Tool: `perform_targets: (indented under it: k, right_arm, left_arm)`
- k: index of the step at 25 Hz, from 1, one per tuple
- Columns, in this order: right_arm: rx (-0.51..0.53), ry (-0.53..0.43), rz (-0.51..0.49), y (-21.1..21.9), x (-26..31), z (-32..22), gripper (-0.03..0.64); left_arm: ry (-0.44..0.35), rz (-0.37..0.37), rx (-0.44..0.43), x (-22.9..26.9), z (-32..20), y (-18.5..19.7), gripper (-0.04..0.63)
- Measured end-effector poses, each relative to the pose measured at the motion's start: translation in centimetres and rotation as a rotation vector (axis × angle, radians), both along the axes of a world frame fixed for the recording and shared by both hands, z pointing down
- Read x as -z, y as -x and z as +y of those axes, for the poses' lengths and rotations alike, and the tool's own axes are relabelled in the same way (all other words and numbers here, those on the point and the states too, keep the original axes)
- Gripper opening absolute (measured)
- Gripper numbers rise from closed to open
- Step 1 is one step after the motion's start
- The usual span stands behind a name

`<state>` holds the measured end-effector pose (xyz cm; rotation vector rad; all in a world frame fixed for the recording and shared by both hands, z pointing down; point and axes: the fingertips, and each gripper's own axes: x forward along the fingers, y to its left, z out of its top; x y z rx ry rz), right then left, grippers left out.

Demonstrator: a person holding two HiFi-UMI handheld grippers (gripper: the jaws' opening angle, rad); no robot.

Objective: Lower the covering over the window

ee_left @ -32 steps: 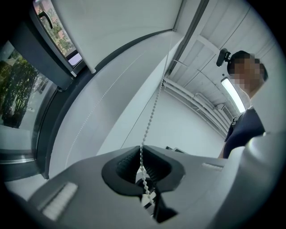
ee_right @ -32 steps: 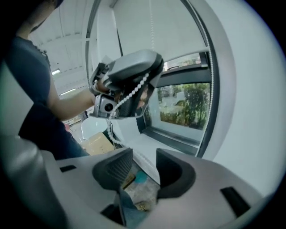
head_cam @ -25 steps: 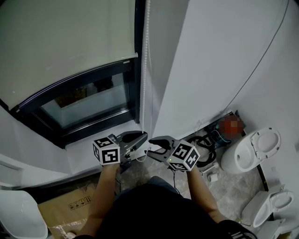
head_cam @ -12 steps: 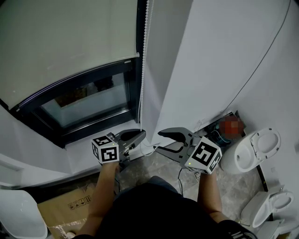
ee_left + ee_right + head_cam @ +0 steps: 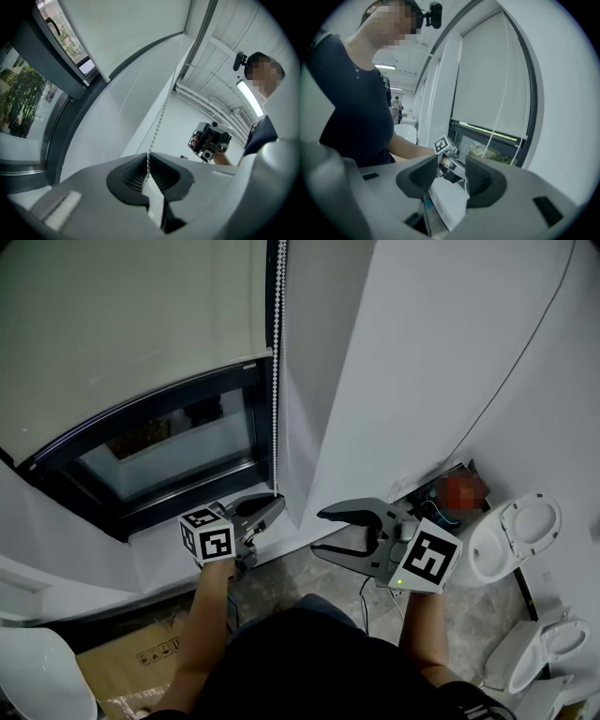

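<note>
Head view: the roller blind [image 5: 122, 315] covers the upper part of the window [image 5: 169, 451], with the lower glass bare, and the bead chain [image 5: 275, 381] drops along the frame's right edge into the left gripper [image 5: 272, 504]. Left gripper view: jaws pinched narrow on that chain. Right gripper view: the right gripper [image 5: 445, 176] has wide jaws with nothing between them. Looks like mid-pull; next, the right jaws should take the chain higher up and draw it down.

The right gripper [image 5: 319, 532] has drawn away from the left gripper [image 5: 275, 502] and the bead chain [image 5: 275, 381], rolling over.
</note>
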<state>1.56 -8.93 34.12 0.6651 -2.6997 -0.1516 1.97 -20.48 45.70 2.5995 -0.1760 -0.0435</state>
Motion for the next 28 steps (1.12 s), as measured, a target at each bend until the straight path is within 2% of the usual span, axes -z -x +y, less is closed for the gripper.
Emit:
perform_targets:
  k: [2,7,12,18,21,24,28]
  right_arm:
    - [-0.033,0.010,-0.005,-0.1,-0.2,-0.8,0.150]
    - [-0.210,0.014,-0.053,-1.4,0.3,-5.3,0.150]
    - [-0.289,-0.014,-0.121,-0.7,2.1,-9.1,0.150]
    - [-0.292,-0.021,-0.228,0.4,4.5,-10.9,0.148]
    - [-0.302,-0.052,-0.240,1.0,5.6,-11.0,0.055]
    - [-0.301,-0.050,-0.255,1.1,5.9,-10.8,0.040]
    - [-0.277,-0.003,-0.313,1.4,5.9,-10.2,0.018]
  left_arm:
    - [0.002,0.002,-0.005,0.0,0.1,-0.2,0.023]
    - [0.004,0.015,-0.017,0.3,0.9,-0.5,0.023]
    - [0.007,0.022,-0.029,0.3,1.7,-0.4,0.023]
    - [0.016,0.048,-0.058,0.7,3.6,-1.0,0.023]
    - [0.009,0.046,-0.073,0.8,4.3,-1.0,0.023]
    - [0.009,0.052,-0.073,0.7,4.5,-1.0,0.023]
    - [-0.015,0.049,-0.068,0.7,4.3,-0.6,0.023]
